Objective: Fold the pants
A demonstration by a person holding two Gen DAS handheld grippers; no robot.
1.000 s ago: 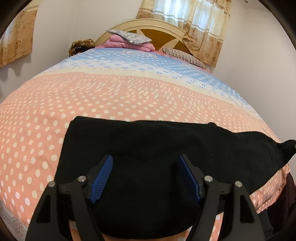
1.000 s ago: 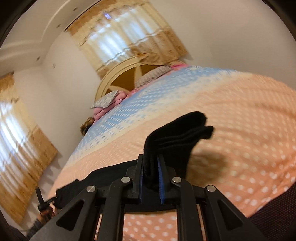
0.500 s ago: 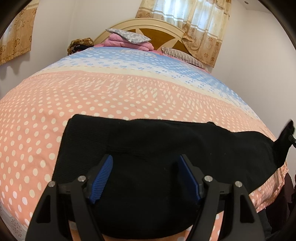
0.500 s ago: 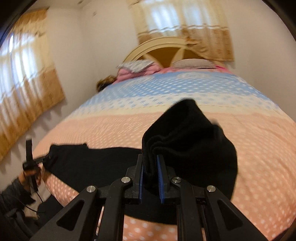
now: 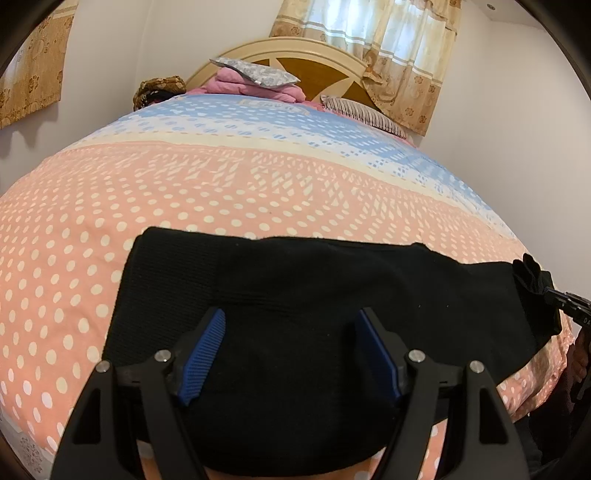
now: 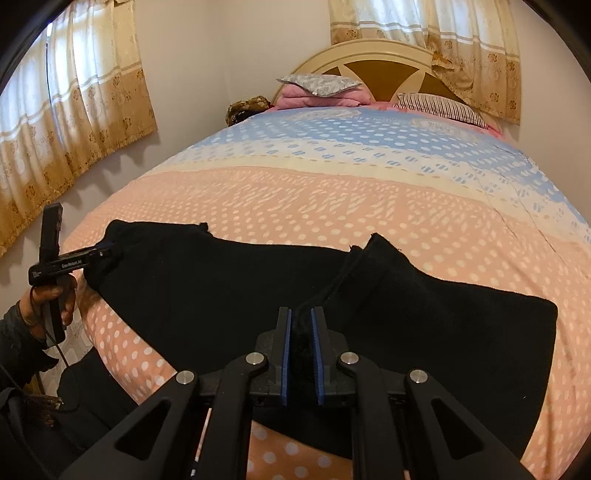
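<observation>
- Bedroom scene: a bed with a pink and blue dotted cover fills both views, and it serves as the landmark below.
- Nearest, at the foot edge of the bed, the black pants lie spread flat across the cover.
- Over the pants, the left gripper hangs with its jaws spread wide, pinching nothing.
- At the same foot edge, the right gripper is pressed together on a bunched end of the pants, which rises in a raised flap.
- Judging by this, one end is being carried over the rest; the fold looks begun, with laying down and further folds left.
- Farther up the bed, pillows and a headboard sit under curtains.
</observation>
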